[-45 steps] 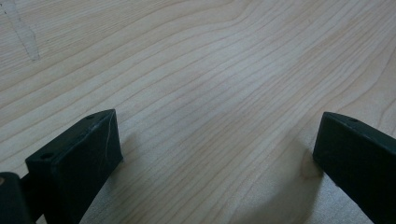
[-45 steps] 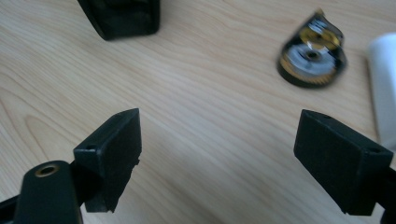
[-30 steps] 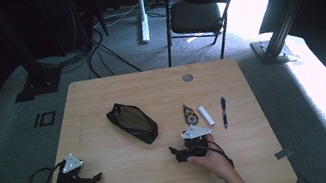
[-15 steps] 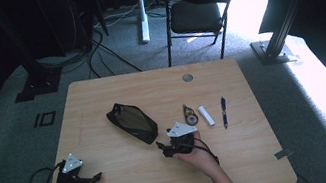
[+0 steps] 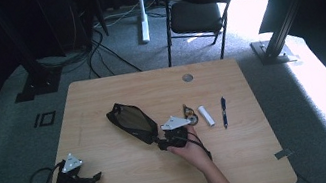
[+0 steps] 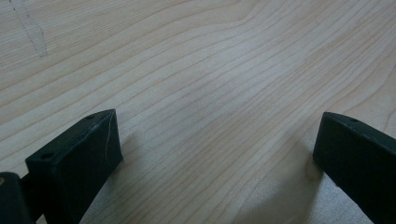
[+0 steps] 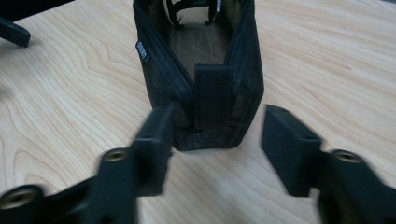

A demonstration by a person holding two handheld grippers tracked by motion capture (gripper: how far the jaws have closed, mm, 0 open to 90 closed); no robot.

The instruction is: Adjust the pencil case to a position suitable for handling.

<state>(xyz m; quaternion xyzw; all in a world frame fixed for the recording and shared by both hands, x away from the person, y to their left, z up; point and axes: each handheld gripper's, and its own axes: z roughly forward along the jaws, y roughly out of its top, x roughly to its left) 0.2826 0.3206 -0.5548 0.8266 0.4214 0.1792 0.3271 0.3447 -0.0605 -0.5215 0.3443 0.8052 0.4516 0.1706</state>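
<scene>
Two grippers held low over a wooden table [image 5: 102, 102]
The right gripper [image 7: 215, 135] is spread wide, seemingly just short of a black pouch's [image 7: 198, 70] end; the left gripper [image 6: 215, 149] is opened wide over bare wood

Table [image 5: 100, 95]: light wood, round grommet hole [image 5: 187, 77] near far edge.
Pouch [image 5: 132, 122]: black mesh, lay open at table's middle, on a slant.
Small round object [image 5: 190, 116]: just right of pouch's near end; kind unclear.
White tube [image 5: 206, 115]: lay beside it, farther right.
Pen [image 5: 224, 111]: dark, right of tube, apart from it.
Chair [image 5: 198, 6]: black folding, beyond table.
Floor [image 5: 14, 123]: grey carpet, cables [image 5: 107, 45] trailing behind table.
</scene>
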